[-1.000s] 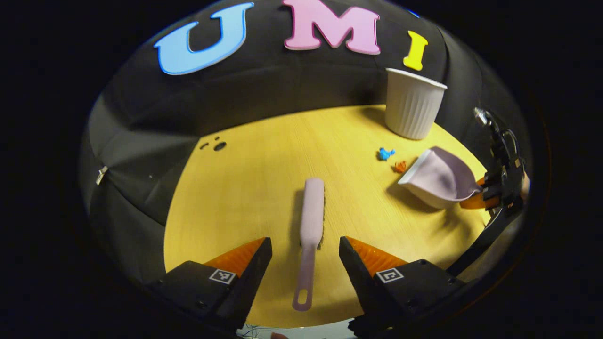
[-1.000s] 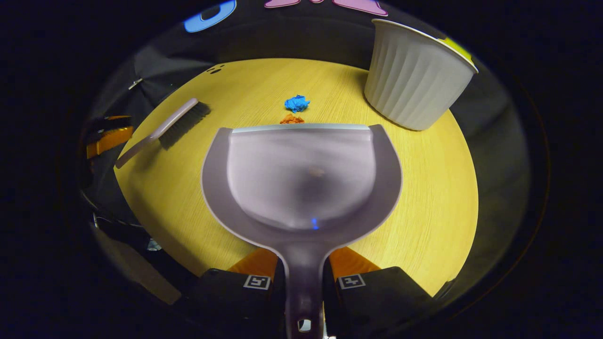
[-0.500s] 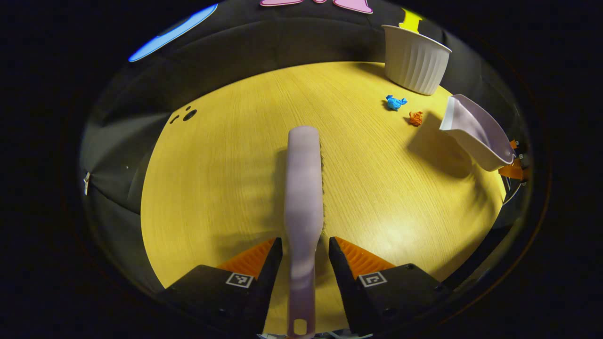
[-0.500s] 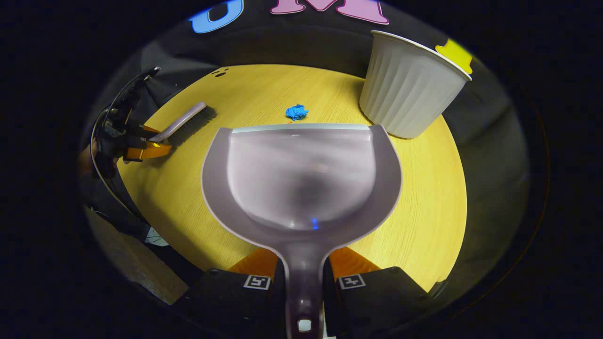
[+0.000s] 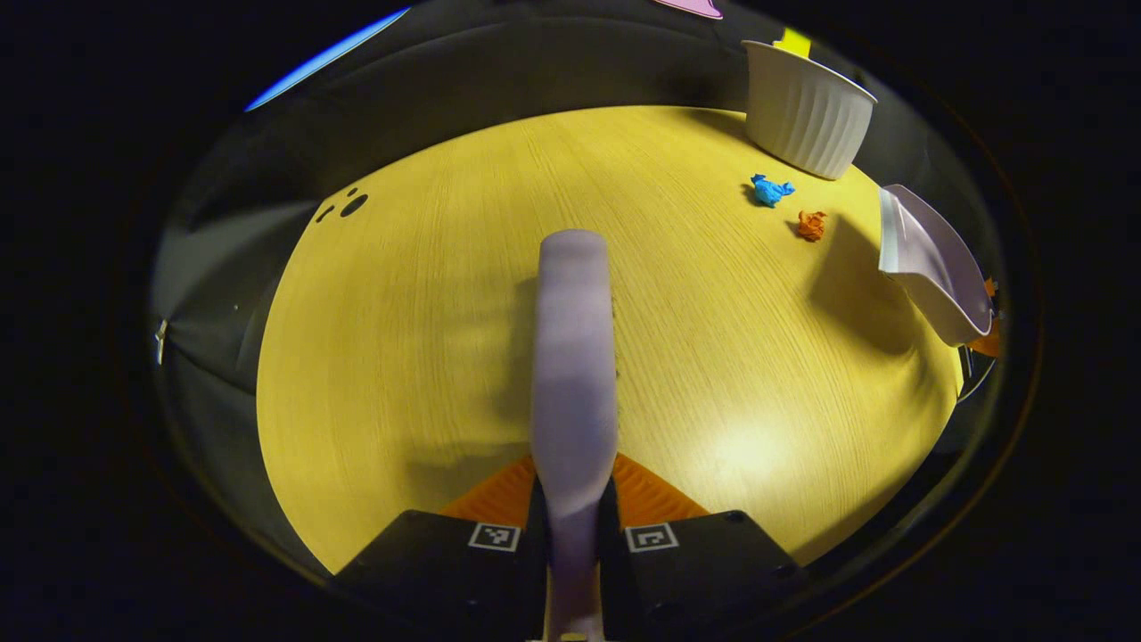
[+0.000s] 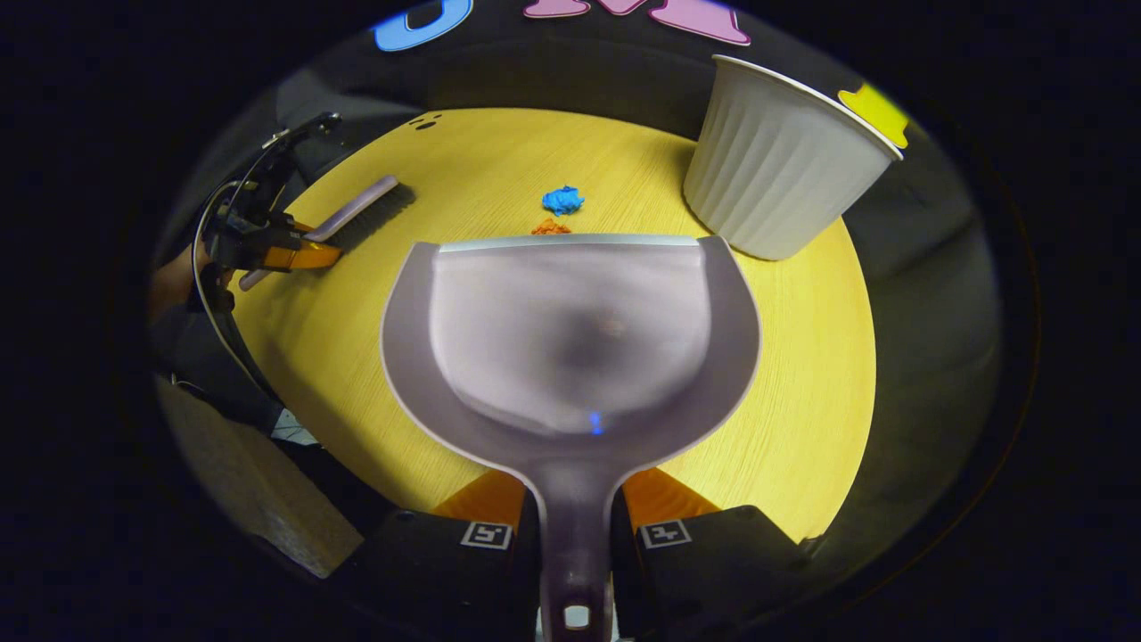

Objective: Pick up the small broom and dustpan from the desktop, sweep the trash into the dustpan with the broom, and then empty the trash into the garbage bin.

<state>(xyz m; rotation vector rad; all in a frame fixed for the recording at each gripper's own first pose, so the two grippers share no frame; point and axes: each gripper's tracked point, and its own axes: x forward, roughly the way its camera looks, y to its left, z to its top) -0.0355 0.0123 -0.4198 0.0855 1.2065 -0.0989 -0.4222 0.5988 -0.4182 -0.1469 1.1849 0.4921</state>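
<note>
— Left gripper view first: what is the left gripper (image 5: 573, 499) doing?

— Both its fingers are clenched on the handle of the broom (image 5: 575, 357), which runs straight ahead from between them over the yellow desktop (image 5: 401, 357). Whether the bristles touch the wood I cannot tell.

— And the trash?

— A blue scrap (image 5: 770, 190) and an orange scrap (image 5: 810, 225) lie close together near the far right edge of the desktop, apart from each other. The white ribbed garbage bin (image 5: 807, 111) stands upright at the far right corner, just beyond them.

— Right gripper view, then?

— The right gripper (image 6: 575, 513) grasps the dustpan (image 6: 570, 330) by its handle, a finger pressed on each side. The pan's front lip sits just short of the orange scrap (image 6: 551, 228), with the blue scrap (image 6: 562, 200) a little farther on. The garbage bin (image 6: 784, 169) stands to the right of the lip.

— Anything of the other hand there?

— At the left edge of the desktop, the left gripper (image 6: 294, 254) with the broom (image 6: 361, 209) in it, and a hand (image 6: 174, 276) behind.

— And from the left gripper view?

— The dustpan (image 5: 931, 267) is at the right edge, tilted.
</note>
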